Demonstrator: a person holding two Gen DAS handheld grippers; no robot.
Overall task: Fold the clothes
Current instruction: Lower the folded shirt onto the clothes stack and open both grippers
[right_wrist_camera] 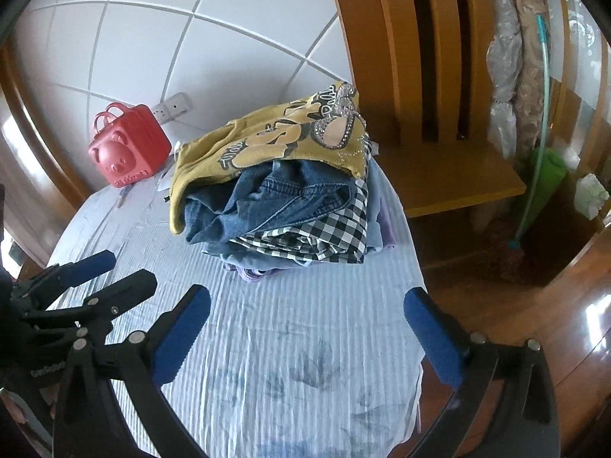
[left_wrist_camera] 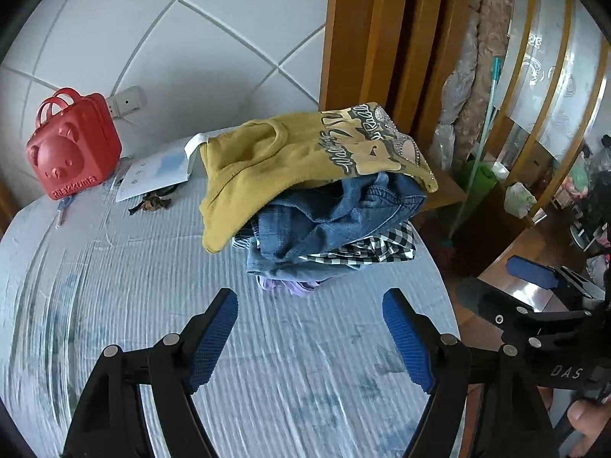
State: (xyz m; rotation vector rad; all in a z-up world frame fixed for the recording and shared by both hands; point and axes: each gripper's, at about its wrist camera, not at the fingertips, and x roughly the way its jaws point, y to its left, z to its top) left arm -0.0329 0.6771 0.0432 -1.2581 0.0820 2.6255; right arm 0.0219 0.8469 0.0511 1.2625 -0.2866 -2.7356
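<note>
denim jeans (right_wrist_camera: 267, 198), glossy plastic case (left_wrist_camera: 72, 145), ribbed bedsheet (left_wrist_camera: 152, 305)

I read "Rilakkuma" raised on the red bear case (left_wrist_camera: 72, 149), and "DAS" on the right gripper (left_wrist_camera: 534, 297); the yellow shirt (left_wrist_camera: 305, 152) print stayed illegible.

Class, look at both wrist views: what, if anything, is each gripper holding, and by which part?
Nothing is held. The left gripper and right gripper are both open and empty above the bed sheet, short of the clothes pile.

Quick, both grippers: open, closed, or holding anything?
Left gripper: open, nothing between its pads.
Right gripper: open wide, nothing between its pads.
</note>
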